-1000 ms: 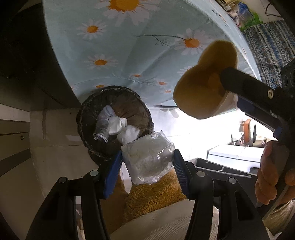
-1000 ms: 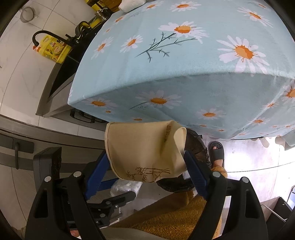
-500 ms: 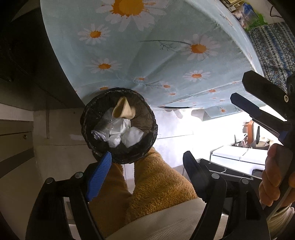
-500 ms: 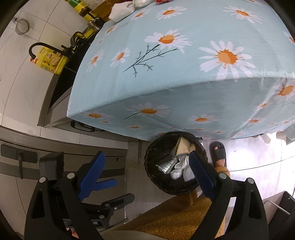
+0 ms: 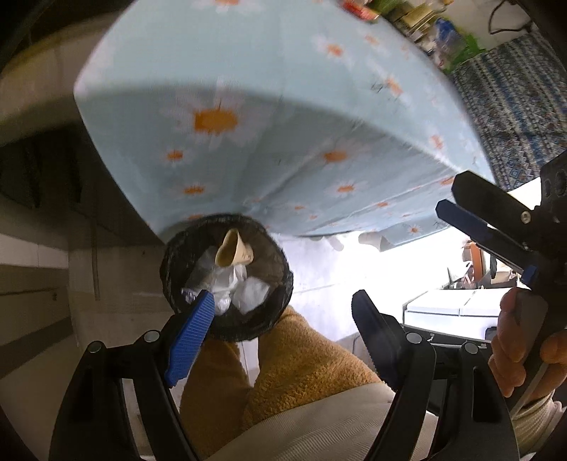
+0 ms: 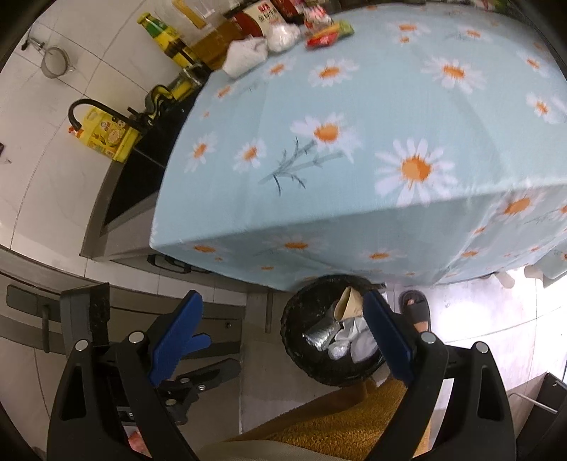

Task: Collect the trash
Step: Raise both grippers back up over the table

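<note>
Both grippers empty above the bin, next trash waiting at the tabletop's far edge

We held the left gripper (image 5: 283,305) and right gripper (image 6: 280,319) with jaws apart and nothing between them; the paper cup (image 5: 232,248) lay in the black bin (image 6: 294,319) on the floor below the tabletop's (image 6: 354,106) near edge, and we judged it best to clear that edge before reaching for the wrappers (image 6: 327,33)

we are in a home kitchen: a table under a light blue daisy tablecloth (image 6: 354,142) carries sauce bottles (image 6: 166,39) and snack packets at its far edge. to the left a dark sink with a black tap (image 6: 85,106) sits against white wall tiles, and a black waste basket (image 6: 319,337) stands on the tiled floor near the table.
</note>
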